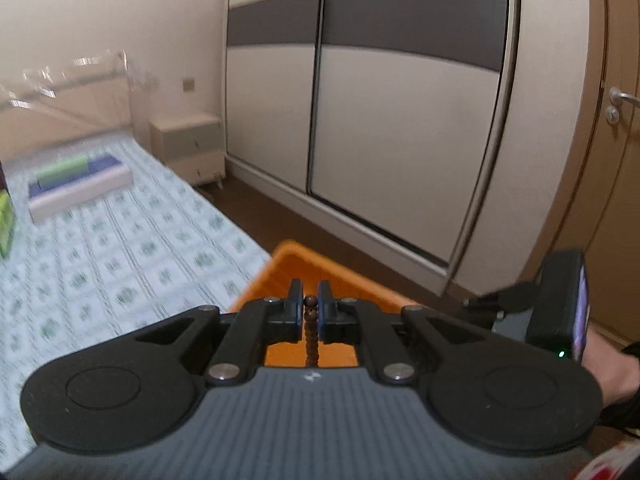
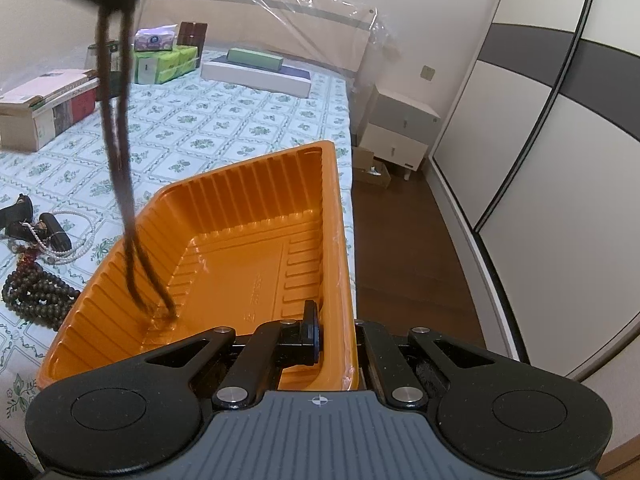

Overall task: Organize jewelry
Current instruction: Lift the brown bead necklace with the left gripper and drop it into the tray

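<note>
My left gripper (image 1: 311, 304) is shut on a brown bead necklace (image 1: 311, 330) and holds it above the orange tray (image 1: 288, 264). In the right wrist view the necklace (image 2: 120, 152) hangs as a long blurred loop from the left gripper at top left, its low end touching the tray floor. My right gripper (image 2: 338, 336) is shut on the near right rim of the orange tray (image 2: 240, 264), one finger (image 2: 310, 332) inside the wall. More jewelry lies left of the tray: dark bead strands (image 2: 36, 292) and a pearl necklace (image 2: 64, 240).
The tray sits on a patterned bed (image 2: 208, 120) near its right edge. Boxes (image 2: 44, 108), tissue packs (image 2: 164, 64) and a flat white box (image 2: 256, 74) lie further up the bed. A wardrobe (image 1: 380, 120) and nightstand (image 2: 400, 132) stand beyond the bare floor.
</note>
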`<state>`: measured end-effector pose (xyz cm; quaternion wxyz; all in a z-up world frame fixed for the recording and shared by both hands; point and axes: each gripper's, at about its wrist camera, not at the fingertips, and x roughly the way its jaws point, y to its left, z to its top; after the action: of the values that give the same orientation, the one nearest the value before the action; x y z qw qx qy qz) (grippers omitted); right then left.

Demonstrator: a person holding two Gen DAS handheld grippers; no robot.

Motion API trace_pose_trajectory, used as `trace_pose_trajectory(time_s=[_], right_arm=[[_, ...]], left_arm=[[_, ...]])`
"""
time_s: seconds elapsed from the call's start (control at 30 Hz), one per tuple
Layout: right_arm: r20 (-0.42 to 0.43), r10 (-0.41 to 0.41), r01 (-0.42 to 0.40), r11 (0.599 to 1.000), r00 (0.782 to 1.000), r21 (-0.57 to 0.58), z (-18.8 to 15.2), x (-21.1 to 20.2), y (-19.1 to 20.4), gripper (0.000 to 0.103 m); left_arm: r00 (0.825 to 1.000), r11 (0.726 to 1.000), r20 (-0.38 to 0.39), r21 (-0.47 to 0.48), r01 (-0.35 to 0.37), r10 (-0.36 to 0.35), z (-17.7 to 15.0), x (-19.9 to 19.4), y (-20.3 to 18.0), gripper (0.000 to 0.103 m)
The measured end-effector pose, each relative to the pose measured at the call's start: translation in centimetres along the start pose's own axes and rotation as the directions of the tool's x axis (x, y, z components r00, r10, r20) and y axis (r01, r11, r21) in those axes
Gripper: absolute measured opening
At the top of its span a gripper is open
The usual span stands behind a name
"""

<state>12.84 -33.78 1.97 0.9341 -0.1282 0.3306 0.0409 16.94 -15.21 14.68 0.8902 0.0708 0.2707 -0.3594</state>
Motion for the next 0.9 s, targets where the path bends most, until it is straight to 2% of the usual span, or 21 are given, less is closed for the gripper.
trace_pose_trajectory(time_s=[0.2, 0.33, 0.53, 0.6, 0.63, 0.8, 0.9], right_arm=[[-0.003, 0.006, -0.006, 1.000, 1.000, 0.011, -0.2, 0.2, -0.2, 0.003], [-0.005, 0.007, -0.007, 1.000, 1.000, 0.016, -0.3, 0.4, -0.1, 0.003], [-0.006, 0.010, -0.009, 1.000, 1.000, 0.023, -0.5, 0.4, -0.2, 0.003], [-0.006, 0.009, -0.008, 1.000, 1.000, 0.022, -0.5, 0.4, -0.1, 0.003], [-0.005, 0.008, -0.008, 1.000, 1.000, 0.022, -0.5, 0.4, -0.1, 0.003], [-0.006, 0.009, -0.009, 1.000, 1.000, 0.028, -0.6, 0.4, -0.1, 0.003], [-0.006, 0.010, -0.009, 1.000, 1.000, 0.029, -0.7, 0.4, -0.1, 0.003]], left_arm=[[0.994, 0.999, -0.107, -0.027, 0.036, -0.039, -2.5, 3.6, 0.3, 0.006], [0.989, 0.999, -0.144, -0.029, 0.039, -0.043, -3.5, 5.0, 0.4, 0.006], [0.988, 0.998, -0.149, -0.047, 0.042, -0.049, -3.8, 5.7, 0.5, 0.006], [0.989, 0.998, -0.143, -0.061, 0.030, -0.039, -3.7, 5.5, 0.7, 0.014], [0.990, 0.997, -0.139, -0.069, 0.027, -0.037, -3.6, 5.5, 0.8, 0.023], [0.994, 0.995, -0.111, -0.098, -0.020, 0.009, -3.9, 3.9, 2.4, 0.025], [0.993, 0.988, -0.098, -0.132, -0.074, 0.062, -5.0, 2.1, 4.2, 0.029]])
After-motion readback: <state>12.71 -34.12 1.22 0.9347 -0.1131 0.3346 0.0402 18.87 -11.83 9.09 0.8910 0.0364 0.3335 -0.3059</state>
